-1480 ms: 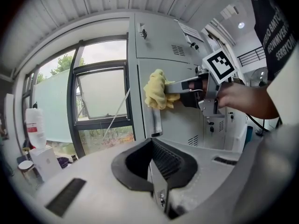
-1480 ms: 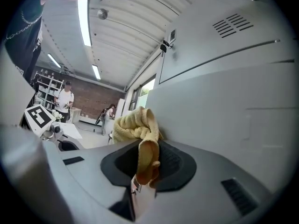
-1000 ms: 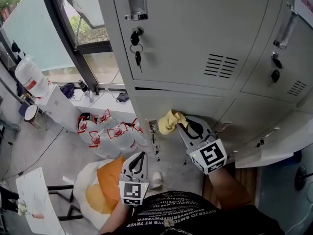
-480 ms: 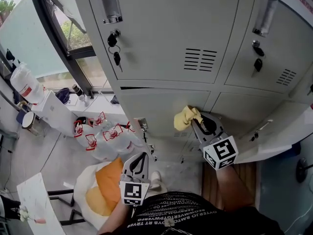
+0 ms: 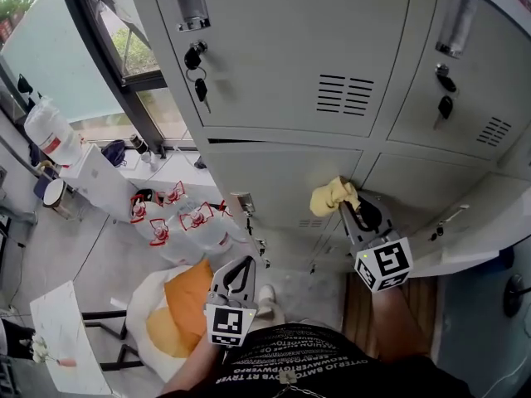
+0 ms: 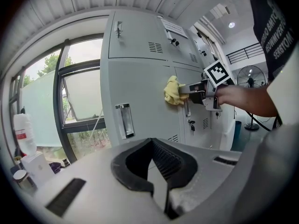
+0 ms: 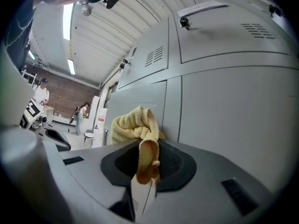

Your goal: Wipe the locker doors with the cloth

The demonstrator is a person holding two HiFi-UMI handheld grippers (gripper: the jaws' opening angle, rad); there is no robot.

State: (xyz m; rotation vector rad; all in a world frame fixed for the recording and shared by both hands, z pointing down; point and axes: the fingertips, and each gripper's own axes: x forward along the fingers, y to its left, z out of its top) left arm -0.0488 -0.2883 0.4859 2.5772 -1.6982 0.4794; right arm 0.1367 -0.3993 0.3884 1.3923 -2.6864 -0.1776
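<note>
Pinching the yellow cloth (image 5: 331,195) between the closed jaws of my right gripper (image 5: 347,209) so that its bunched end sticks out ahead and meets the lower locker door (image 5: 278,181) beside the seam, I hang my left gripper (image 5: 241,265), jaws together on nothing, low and well clear.

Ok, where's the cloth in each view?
Head view: cloth right of centre, at the tip of the right gripper, at the lower door.
Left gripper view: cloth upper centre-right, at that door.
Right gripper view: cloth centre, bunched above the jaws, with a strip pinched between them.
Shared landmark: the lower door, left of the cloth in all three.
</note>
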